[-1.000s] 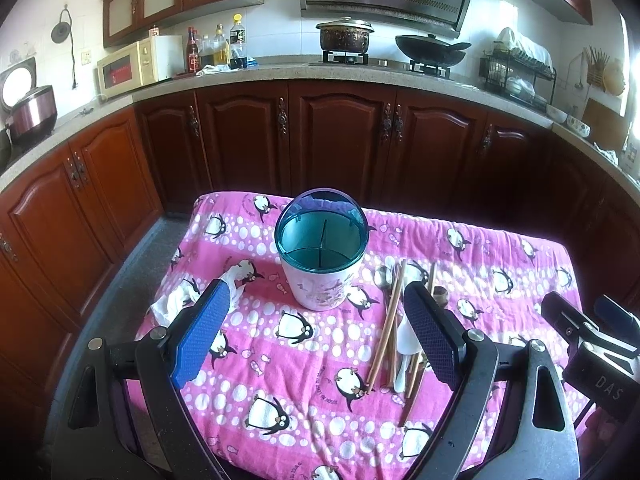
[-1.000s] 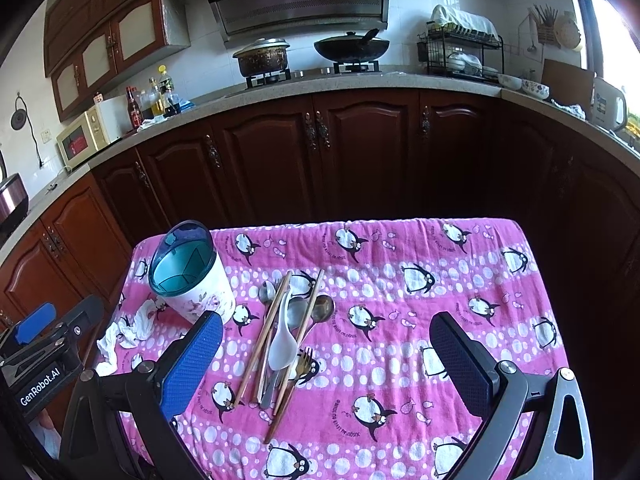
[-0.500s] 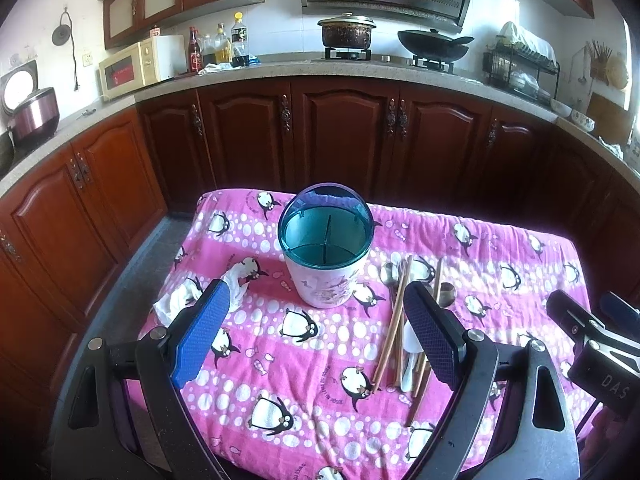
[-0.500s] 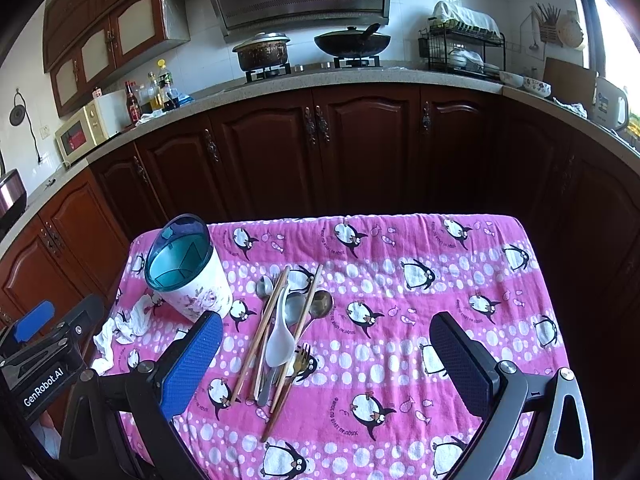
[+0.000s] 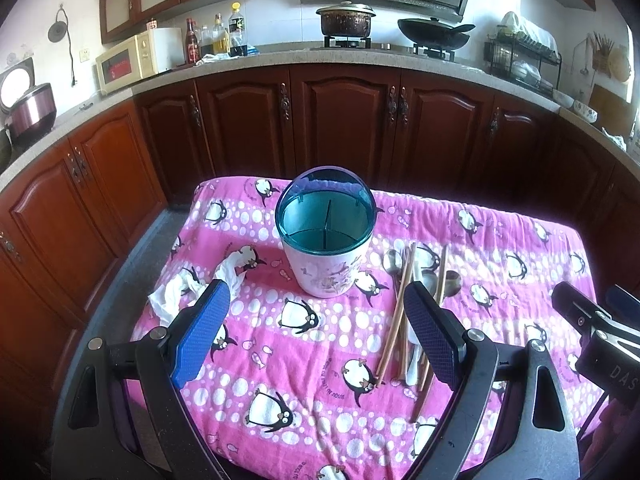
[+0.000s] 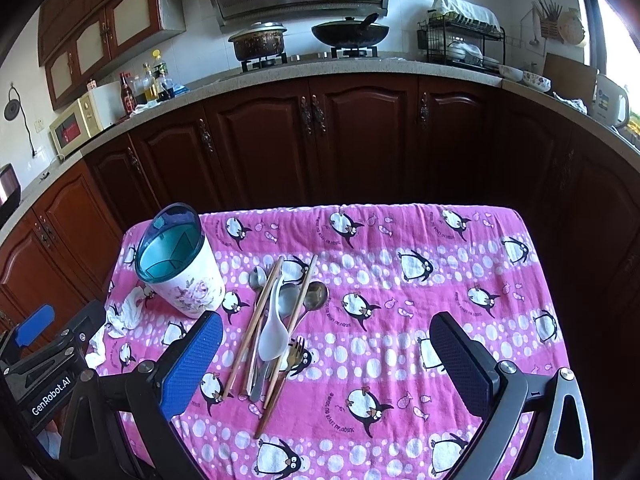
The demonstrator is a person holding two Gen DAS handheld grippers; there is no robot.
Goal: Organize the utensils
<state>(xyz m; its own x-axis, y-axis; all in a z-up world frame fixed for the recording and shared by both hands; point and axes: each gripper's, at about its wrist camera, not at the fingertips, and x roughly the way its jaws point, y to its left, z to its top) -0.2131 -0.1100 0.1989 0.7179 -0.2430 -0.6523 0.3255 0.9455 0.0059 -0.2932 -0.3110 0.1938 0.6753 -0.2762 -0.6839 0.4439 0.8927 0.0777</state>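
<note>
A white floral utensil holder [image 5: 326,240] with a teal divided rim stands upright and empty on the pink penguin cloth; it also shows in the right wrist view [image 6: 180,268]. Right of it lies a pile of utensils: wooden chopsticks [image 6: 256,320], a white ceramic spoon [image 6: 274,332], metal spoons [image 6: 314,296] and a gold fork [image 6: 294,354]. The pile shows in the left wrist view [image 5: 404,300], partly hidden by my right finger. My left gripper [image 5: 316,336] is open and empty, in front of the holder. My right gripper [image 6: 326,364] is open and empty above the table's front.
A crumpled white tissue [image 5: 192,288] lies left of the holder near the table's left edge. The pink cloth [image 6: 400,280] covers a small table. Dark wooden cabinets [image 5: 340,120] and a counter with stove pots [image 5: 346,20] surround it at the back and sides.
Both grippers have drawn back and up a little, so the table and holder look slightly farther. Both stay open. Nothing on the table has moved.
</note>
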